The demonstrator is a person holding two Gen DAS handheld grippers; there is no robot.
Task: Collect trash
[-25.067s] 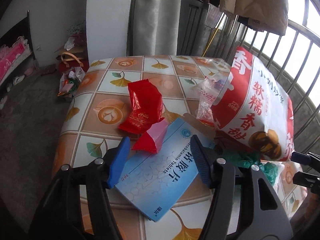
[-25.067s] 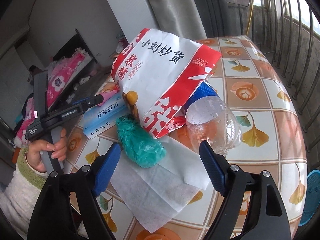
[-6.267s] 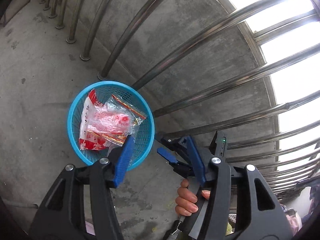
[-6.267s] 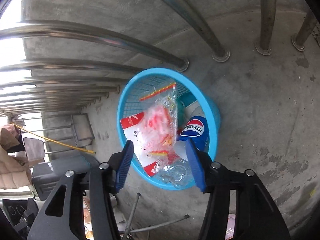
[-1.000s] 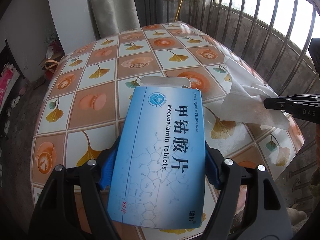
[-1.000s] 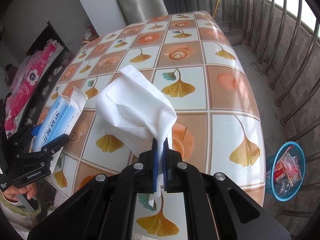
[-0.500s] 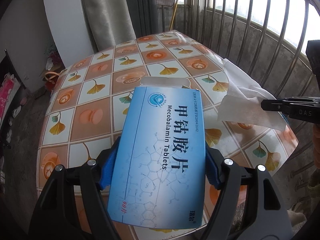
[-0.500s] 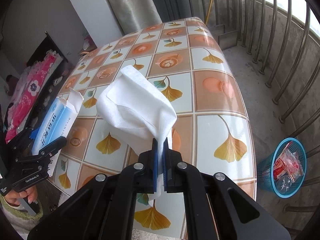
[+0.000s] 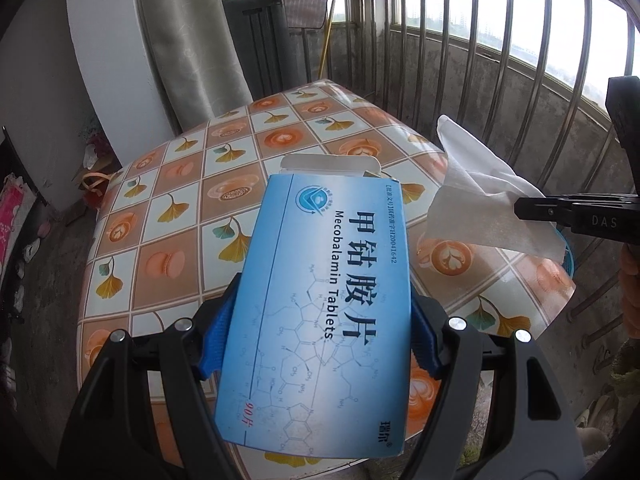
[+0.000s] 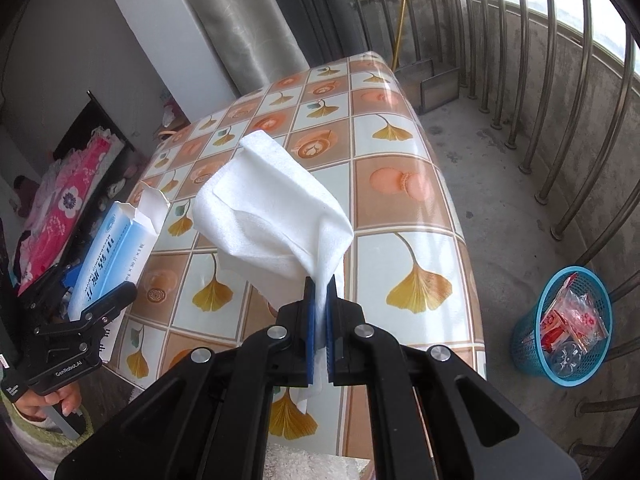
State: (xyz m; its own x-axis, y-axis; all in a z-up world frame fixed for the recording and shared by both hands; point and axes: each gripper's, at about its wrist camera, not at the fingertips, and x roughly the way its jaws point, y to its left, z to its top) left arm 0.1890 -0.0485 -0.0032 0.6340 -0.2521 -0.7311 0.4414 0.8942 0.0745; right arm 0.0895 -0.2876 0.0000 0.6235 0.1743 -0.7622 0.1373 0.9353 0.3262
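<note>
Tissue (image 10: 276,208) is pinched in the right hand-held gripper (image 10: 319,312), the left hand-held gripper (image 9: 320,340) clamping the tablet box (image 9: 324,320).

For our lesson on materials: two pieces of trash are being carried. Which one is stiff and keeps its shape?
The blue tablet box in the left gripper: flat, straight-edged, end flap open. The white tissue pinched in the right gripper droops in folds.
</note>
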